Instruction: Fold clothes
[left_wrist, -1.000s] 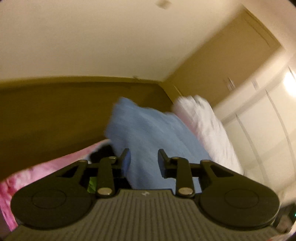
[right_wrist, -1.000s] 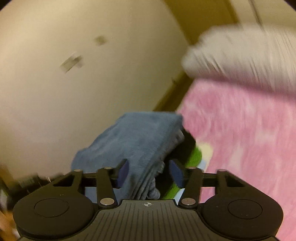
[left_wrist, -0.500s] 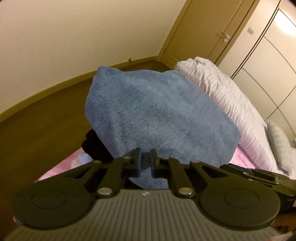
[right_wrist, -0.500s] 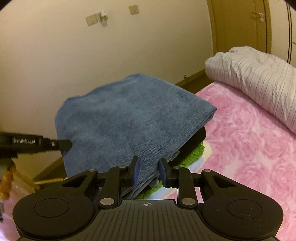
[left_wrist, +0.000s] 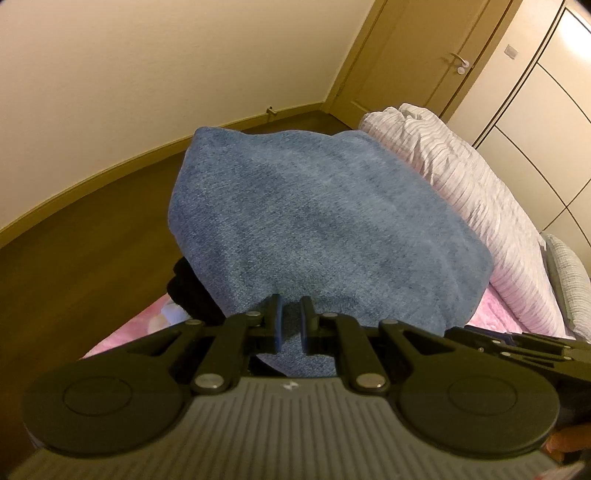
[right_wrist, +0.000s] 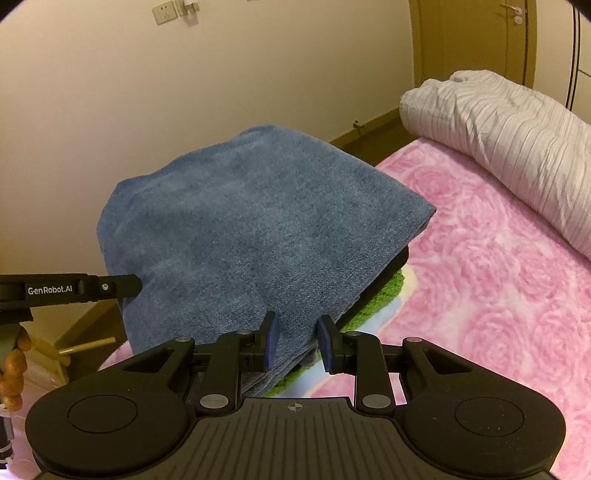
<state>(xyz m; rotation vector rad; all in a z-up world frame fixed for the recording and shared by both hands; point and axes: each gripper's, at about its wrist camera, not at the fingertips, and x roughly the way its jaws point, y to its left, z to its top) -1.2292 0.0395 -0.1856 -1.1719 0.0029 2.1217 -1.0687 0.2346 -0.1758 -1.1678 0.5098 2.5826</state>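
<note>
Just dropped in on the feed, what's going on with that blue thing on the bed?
A person is folding clothes with two handheld claws. The folded blue garment sits on top of a stack of other clothes, black and green, on the pink bedspread. The left claw is nearly shut around its near edge. The right claw stands open over the garment's near corner. A grey striped duvet lies bunched further back.

Light: warm, dim yellowish indoor cast in both views
Glare: bright patch on the pale cupboard panel (left_wrist: 576, 29), upper right
Focus: sharp, no motion blur
Distortion: fisheye bending, dark vignetted corners
</note>
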